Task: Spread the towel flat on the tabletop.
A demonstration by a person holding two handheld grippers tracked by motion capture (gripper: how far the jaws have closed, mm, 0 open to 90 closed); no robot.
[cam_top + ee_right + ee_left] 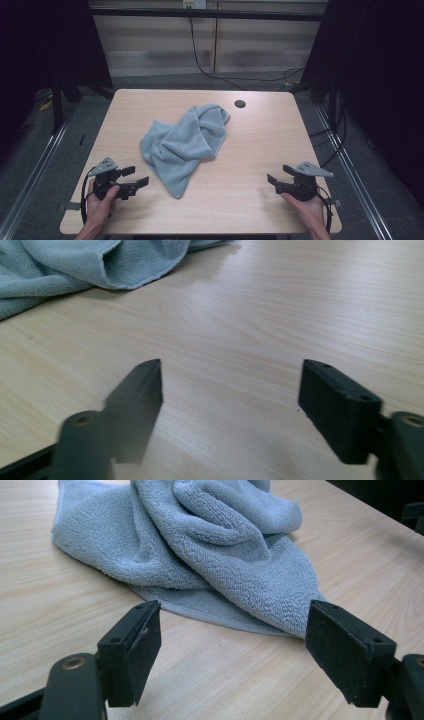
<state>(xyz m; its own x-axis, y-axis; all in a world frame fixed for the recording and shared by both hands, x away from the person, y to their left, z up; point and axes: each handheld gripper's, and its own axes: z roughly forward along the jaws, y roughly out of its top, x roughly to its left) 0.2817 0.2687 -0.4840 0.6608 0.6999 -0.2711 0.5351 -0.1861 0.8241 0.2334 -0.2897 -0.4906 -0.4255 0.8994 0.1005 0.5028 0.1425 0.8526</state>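
Note:
A crumpled light blue towel (182,142) lies in a heap at the middle of the wooden table (260,135). My left gripper (139,176) rests near the front left, open, its jaws pointing right at the towel's near corner. In the left gripper view that towel (210,555) lies just beyond the spread jaws, and nothing is between them. At the front right my right gripper (276,174) is held open, pointing left across bare wood. In the right gripper view the towel (75,265) sits at the upper left, well apart from the jaws.
A round cable hole (240,104) is set in the table near its far edge. A black cable (210,70) runs down the back wall. Dark frames and floor rails flank the table on both sides.

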